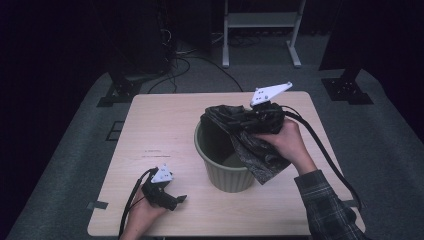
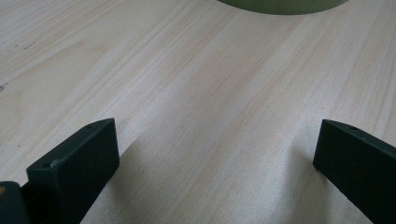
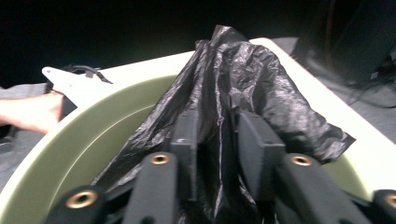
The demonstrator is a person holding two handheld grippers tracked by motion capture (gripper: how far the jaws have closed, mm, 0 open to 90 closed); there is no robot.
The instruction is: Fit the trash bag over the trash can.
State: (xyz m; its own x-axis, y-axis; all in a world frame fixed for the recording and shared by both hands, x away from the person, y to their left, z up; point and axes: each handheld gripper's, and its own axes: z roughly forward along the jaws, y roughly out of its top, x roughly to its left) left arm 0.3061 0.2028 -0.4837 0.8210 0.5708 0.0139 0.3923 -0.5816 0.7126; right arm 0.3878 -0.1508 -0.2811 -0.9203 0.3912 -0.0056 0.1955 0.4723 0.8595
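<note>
The right gripper (image 3: 217, 135) has its jaws narrowly parted with crumpled black plastic bin bag (image 3: 243, 79) bunched between them, the pads seemingly no longer pinching. The bag drapes over the round pale-green plastic bin's (image 1: 222, 172) far rim, not yet spread inside. The left gripper (image 2: 215, 154) rests wide open, empty, on the light wooden table (image 2: 187, 84); lining looks barely begun.

Dim room, grey carpet floor (image 1: 75, 150). Light wood table (image 1: 160, 130) lit from above. White shelf frame (image 1: 260, 30) and cables (image 1: 185, 62) behind.
</note>
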